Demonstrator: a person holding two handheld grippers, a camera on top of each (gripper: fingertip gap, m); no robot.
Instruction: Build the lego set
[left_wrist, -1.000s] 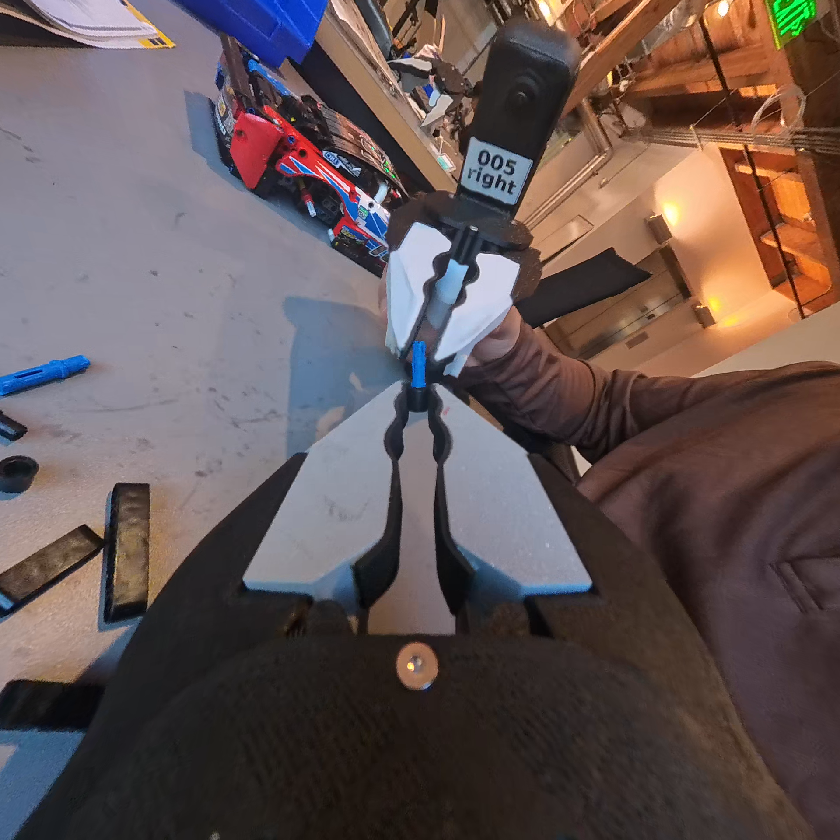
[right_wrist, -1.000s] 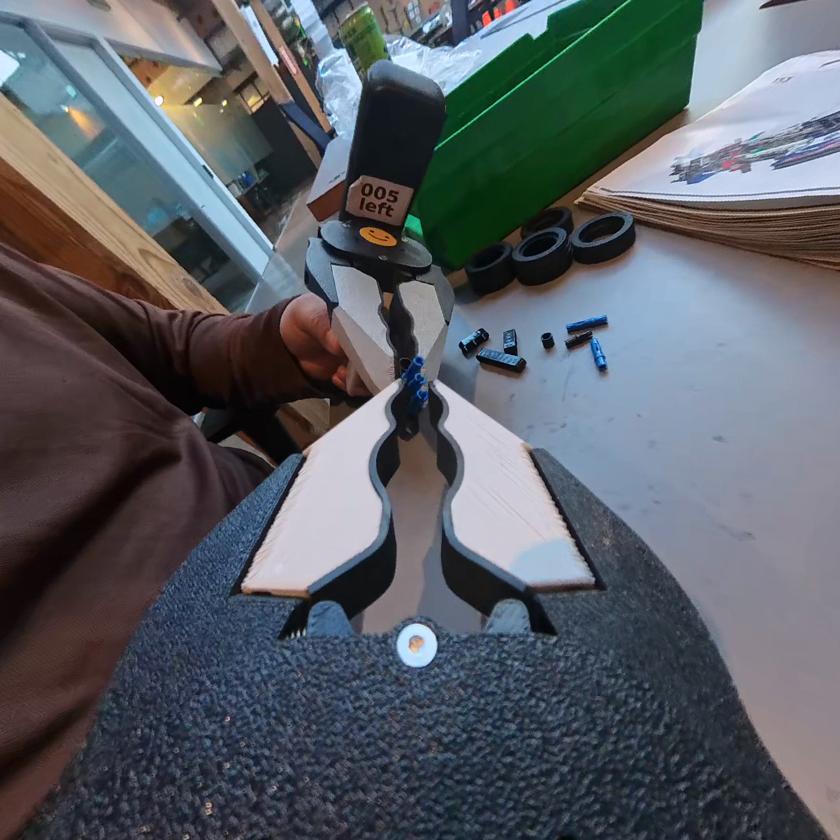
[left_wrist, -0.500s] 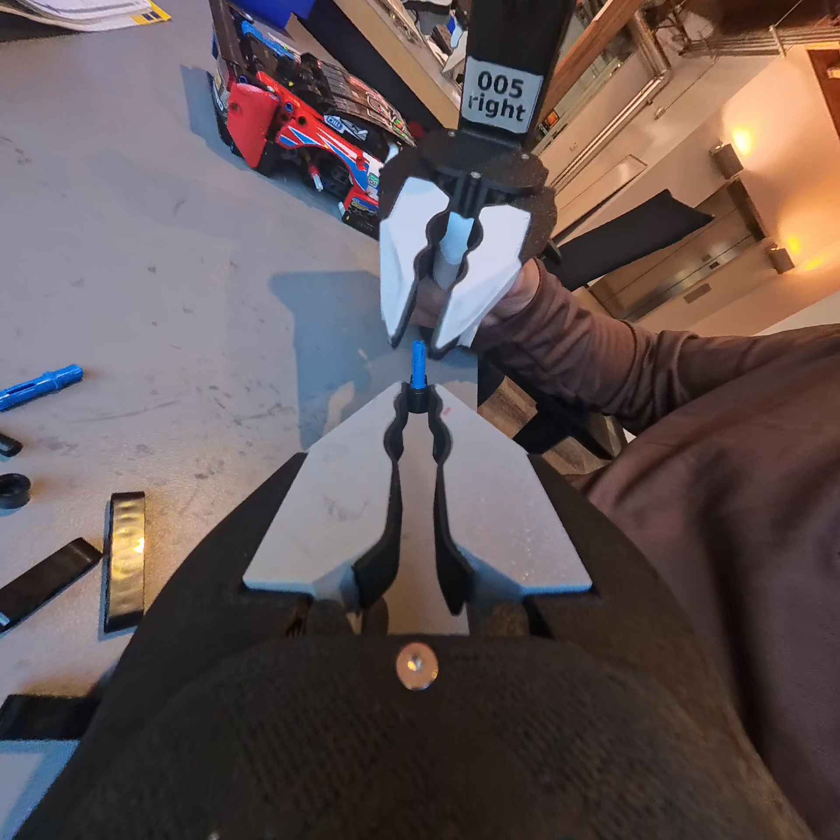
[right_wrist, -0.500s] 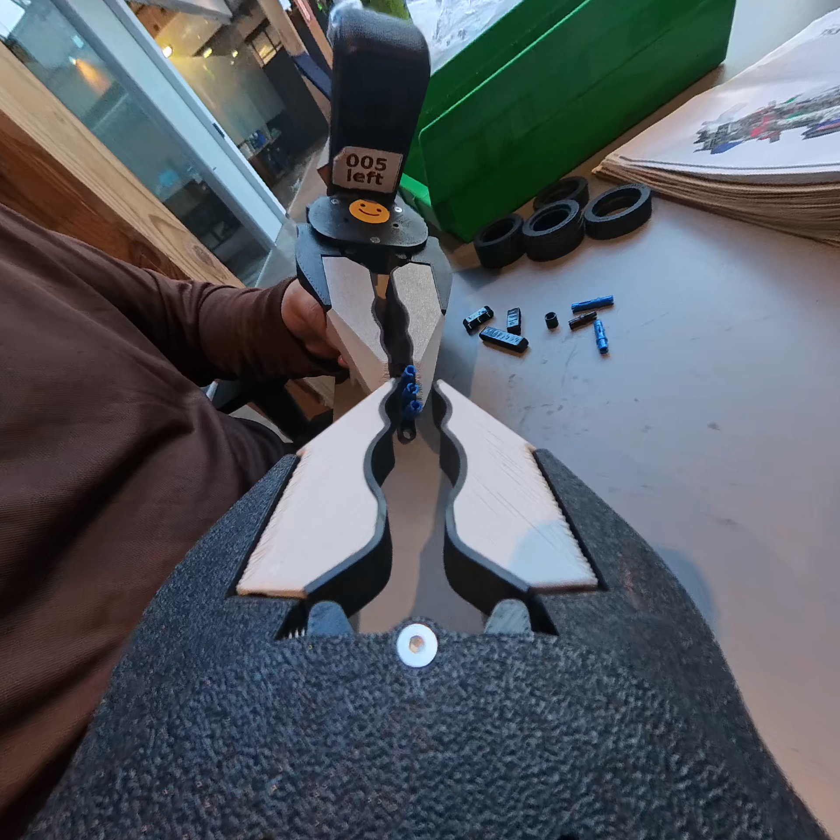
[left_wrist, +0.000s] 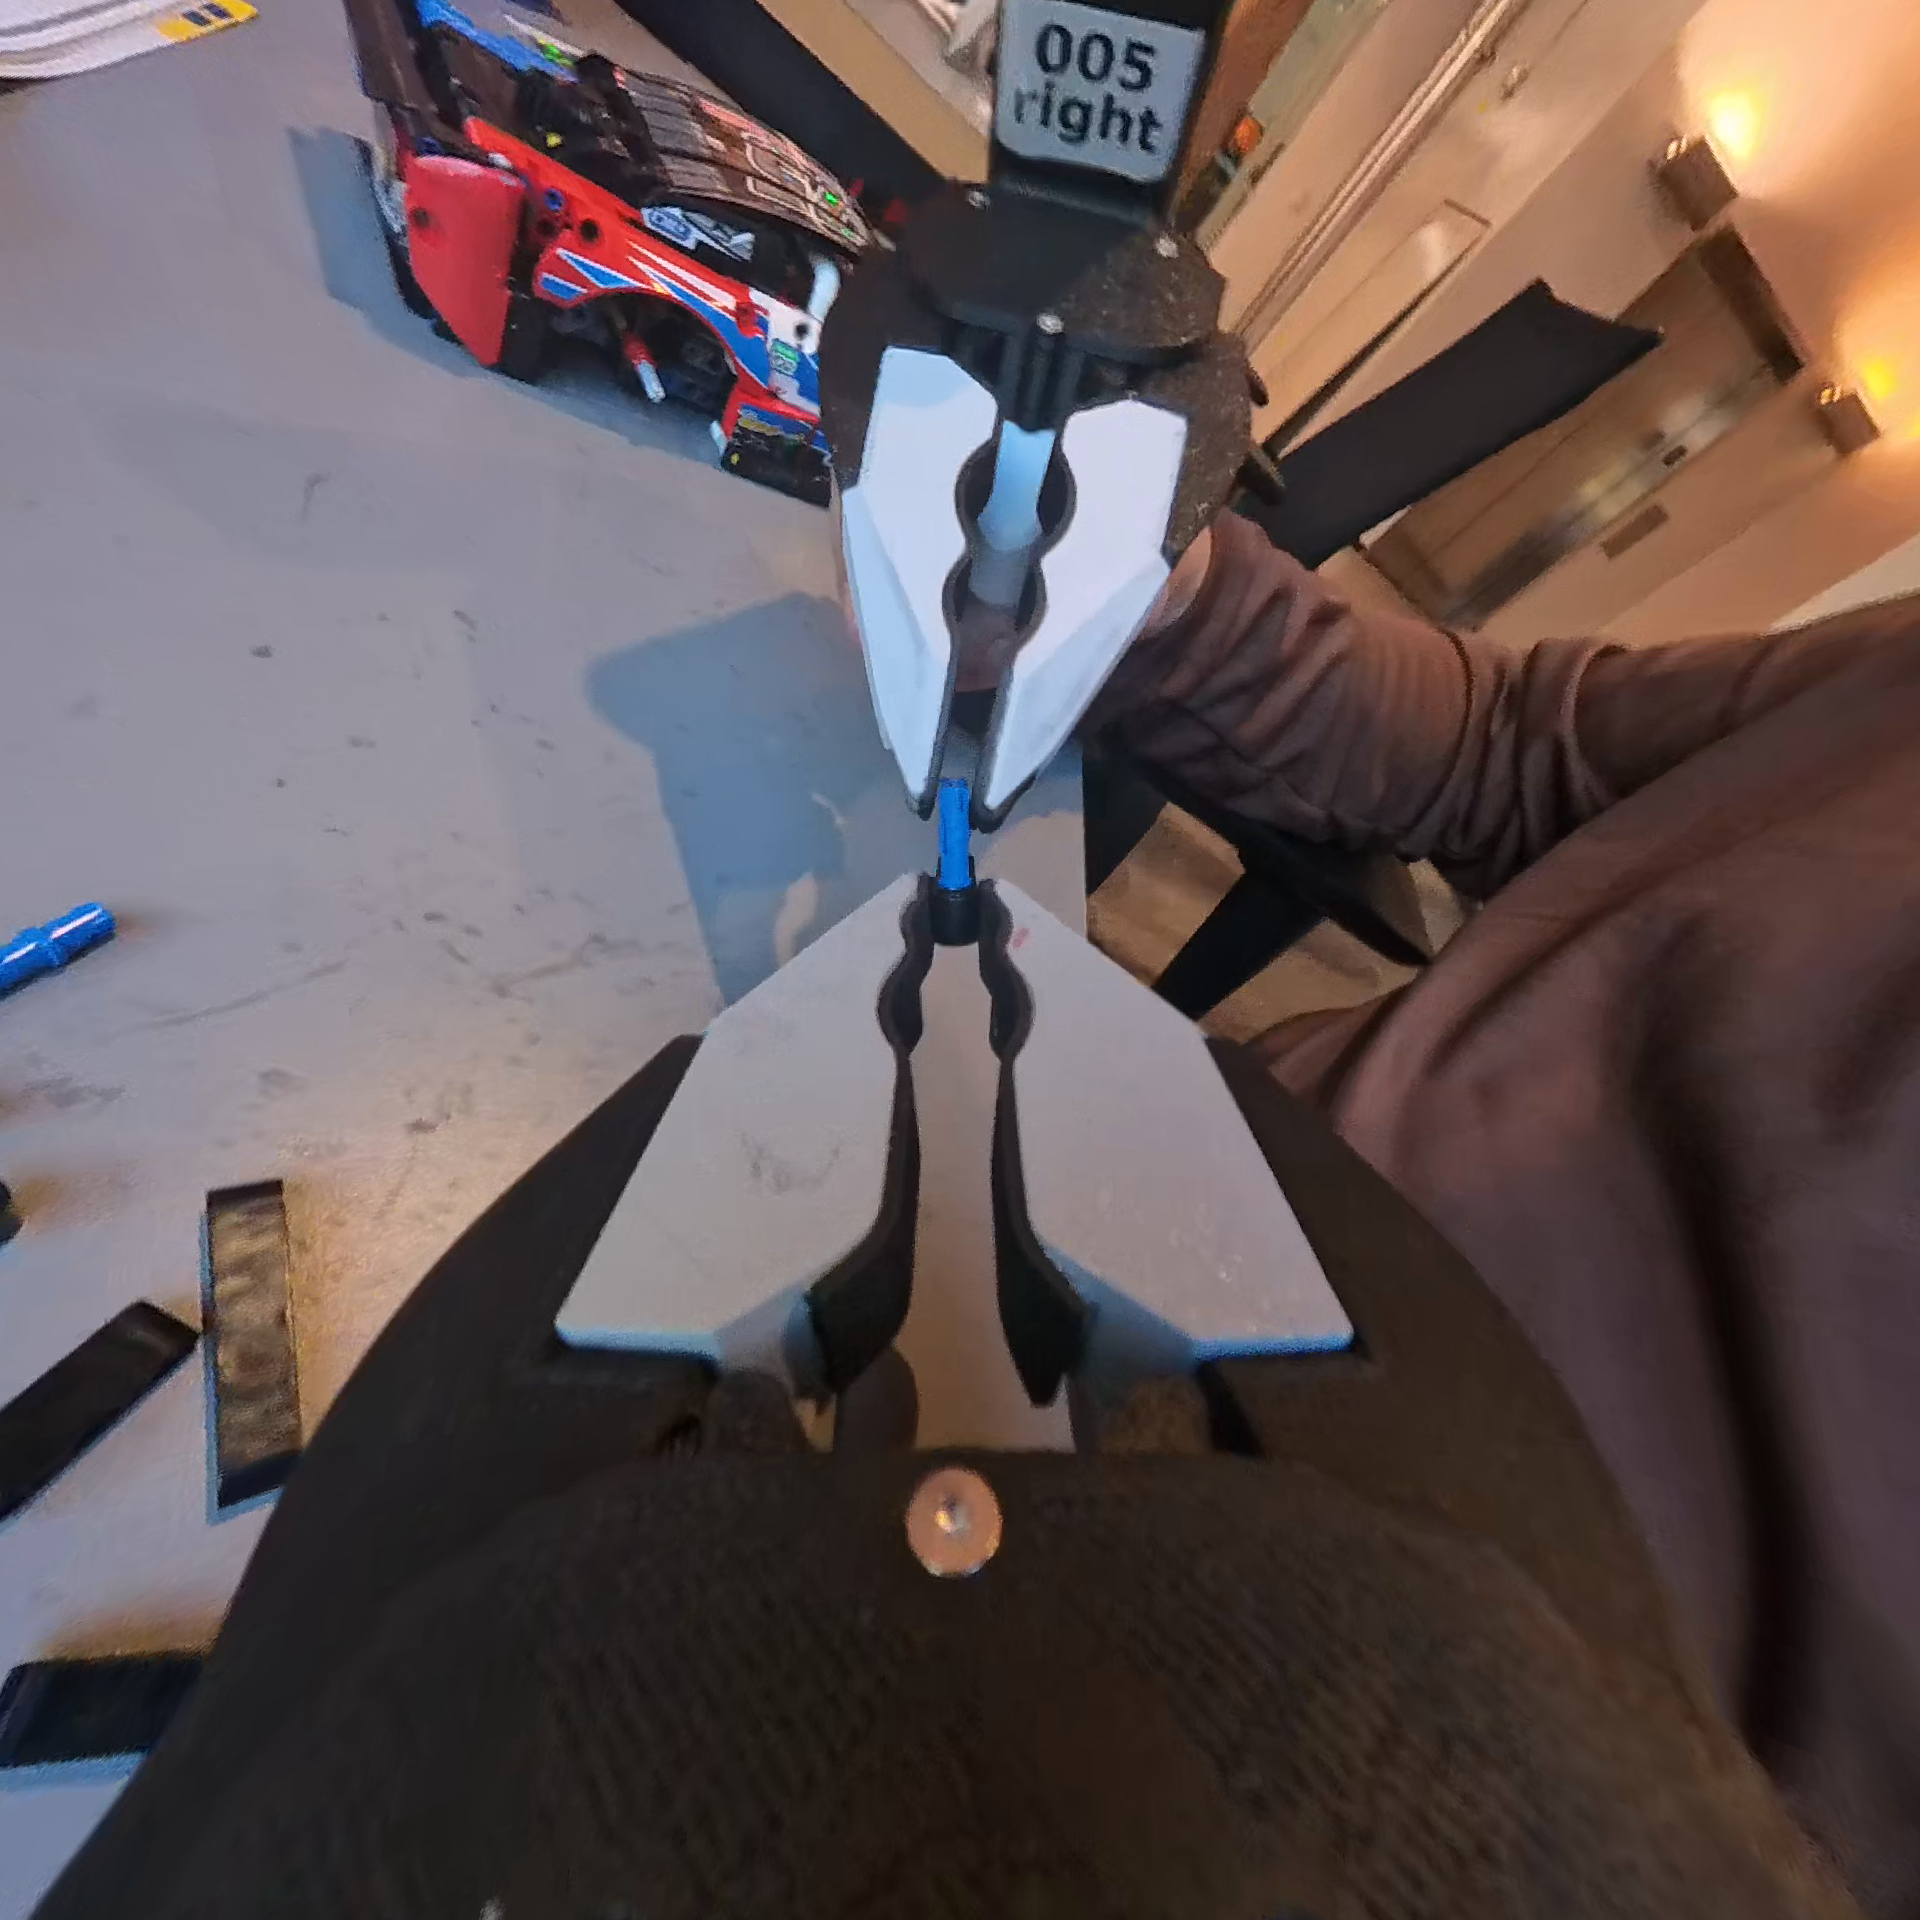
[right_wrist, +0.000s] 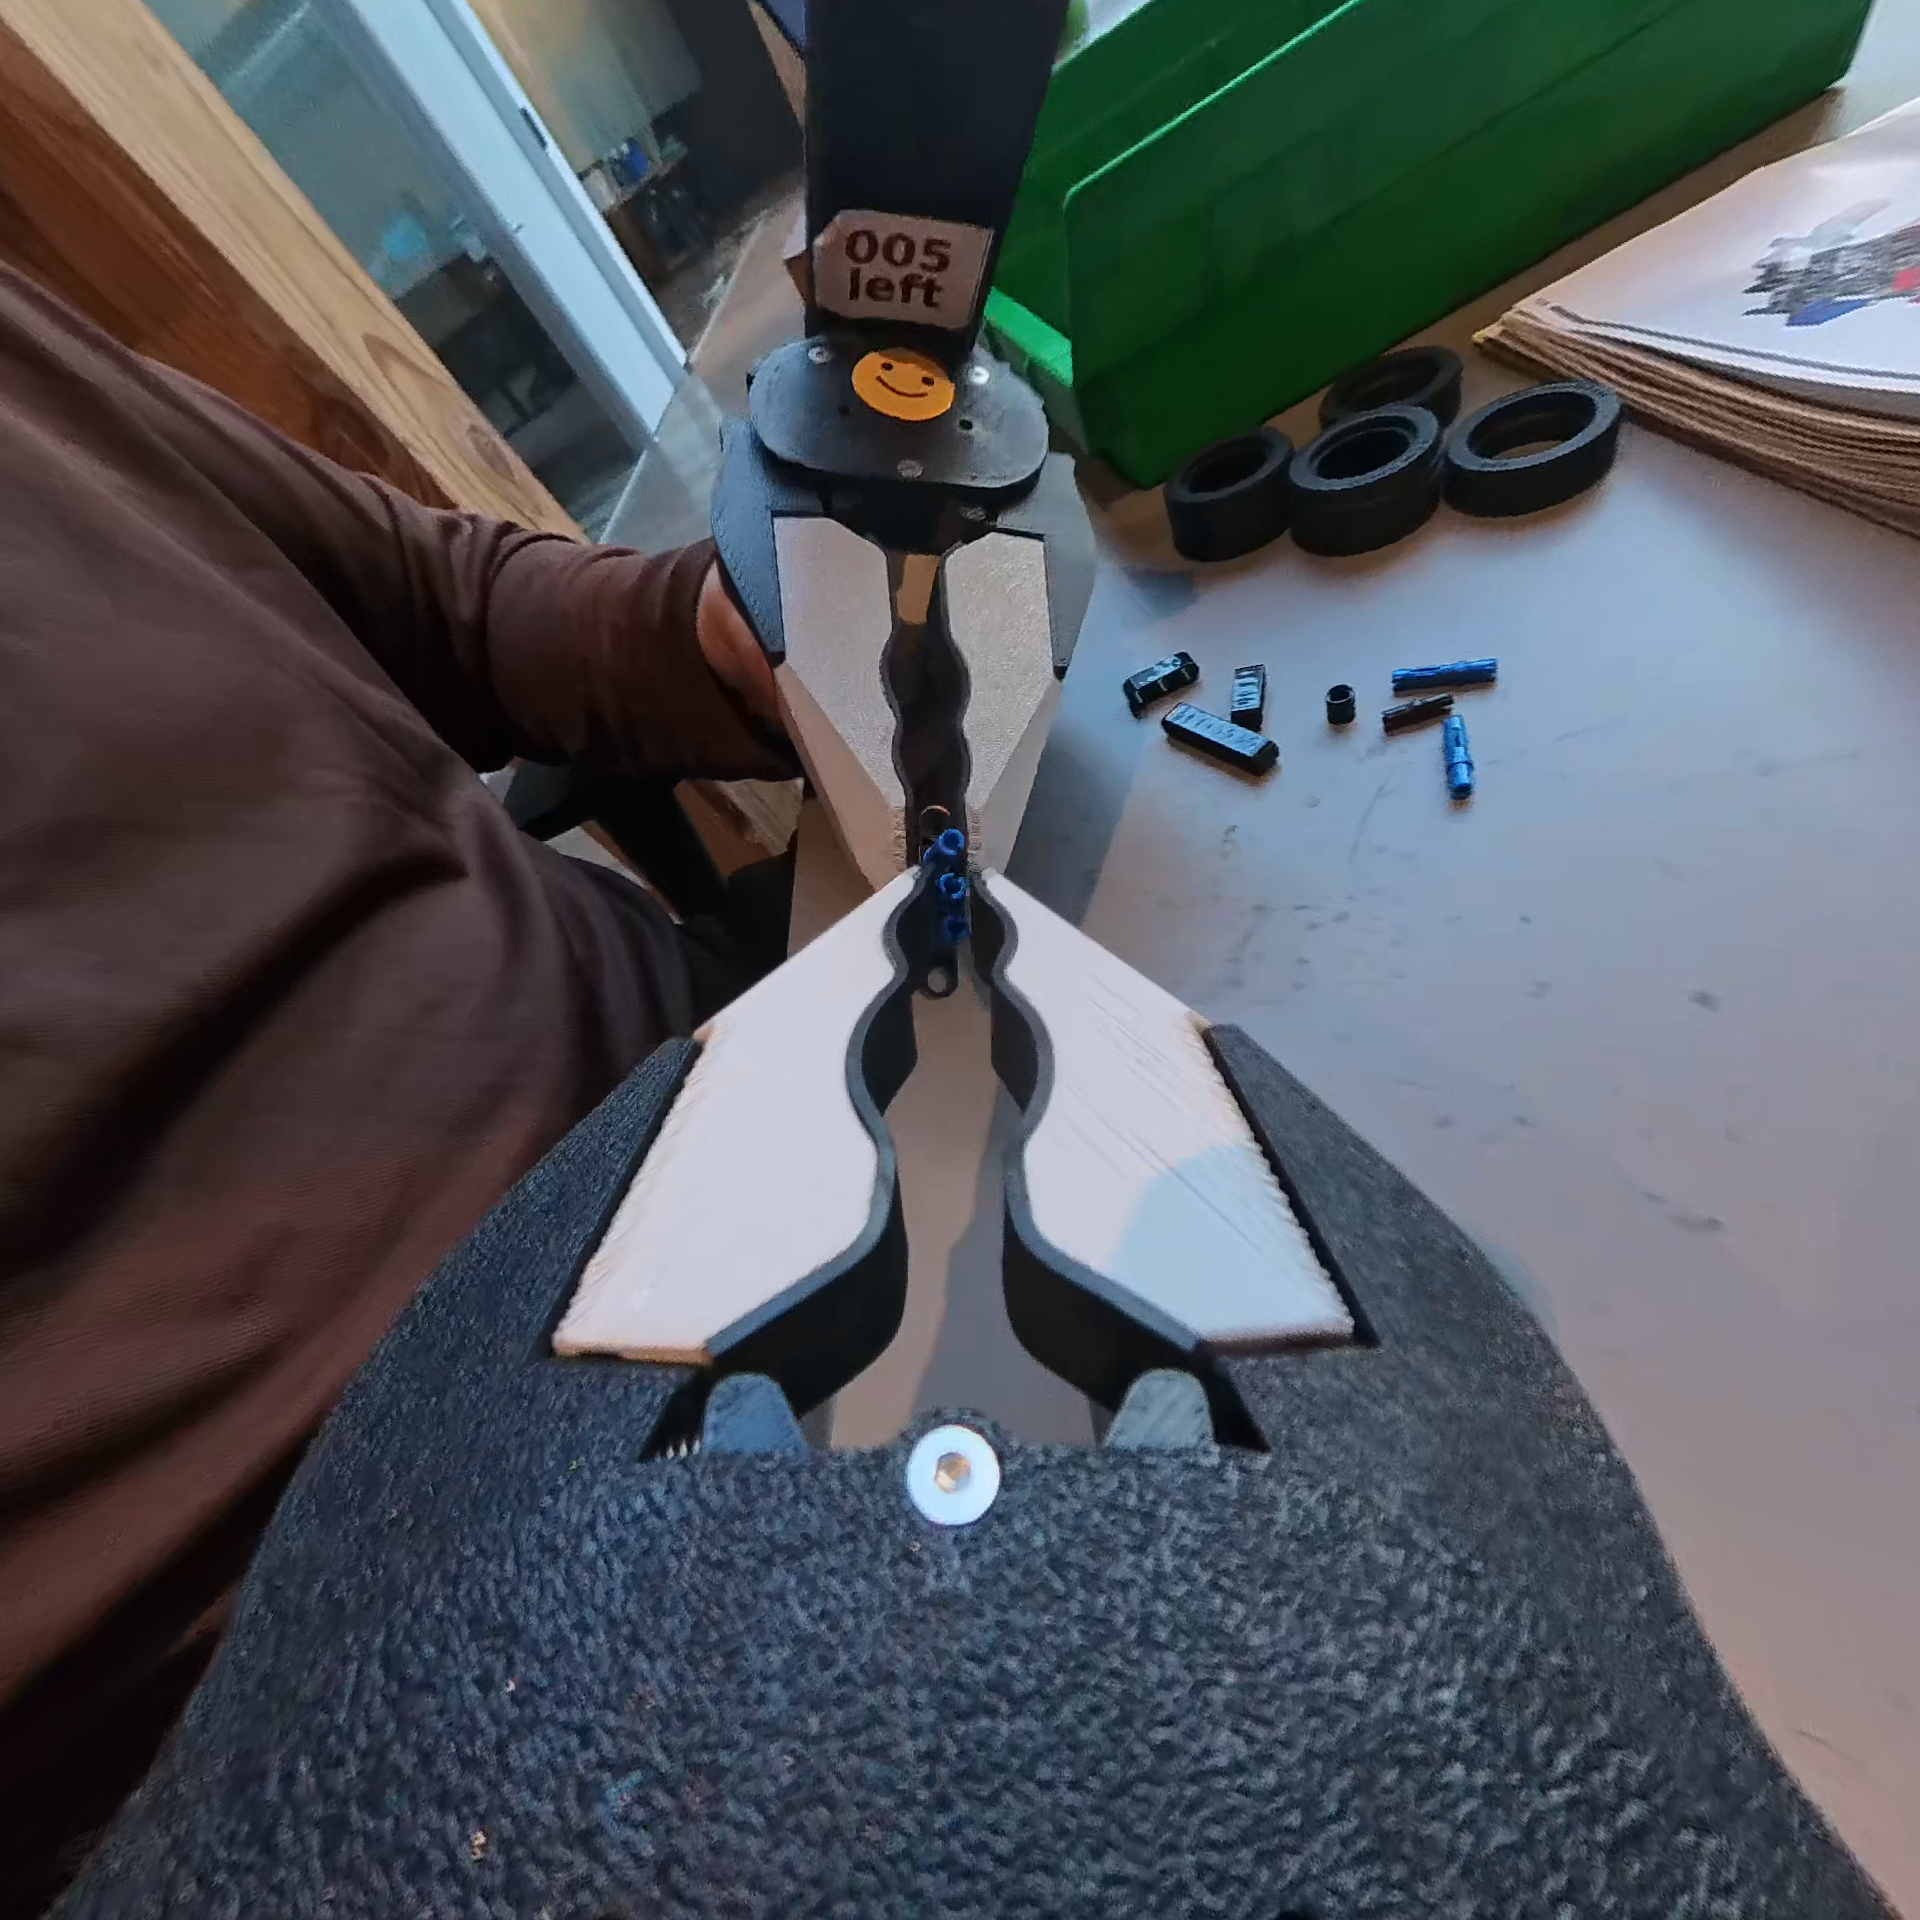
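Observation:
A small black beam with blue pins (left_wrist: 952, 842) is held in the air between my two grippers, which meet tip to tip. My left gripper (left_wrist: 954, 906) is shut on its black end. My right gripper (right_wrist: 950, 885) faces it, jaws nearly together around the other end, where the blue pins (right_wrist: 948, 923) and an empty hole show. In the left wrist view the right gripper (left_wrist: 954, 805) stands upright over the pin tips. In the right wrist view the left gripper (right_wrist: 940, 833) stands behind the piece. I cannot tell how many pins there are.
A red, white and blue model race car (left_wrist: 623, 260) stands at the table's far side. Loose black beams (left_wrist: 249, 1340) and a blue pin (left_wrist: 57, 935) lie to the left. A green bin (right_wrist: 1403, 208), black tyres (right_wrist: 1371, 478), small parts (right_wrist: 1247, 717) and a booklet (right_wrist: 1766, 312) lie to the right. Left and right tips are no more than a few centimetres apart.
Half a second ago my right gripper was clear of the pins with wider jaws. It has moved back onto the piece and narrowed. Both grippers have come closer to each other.

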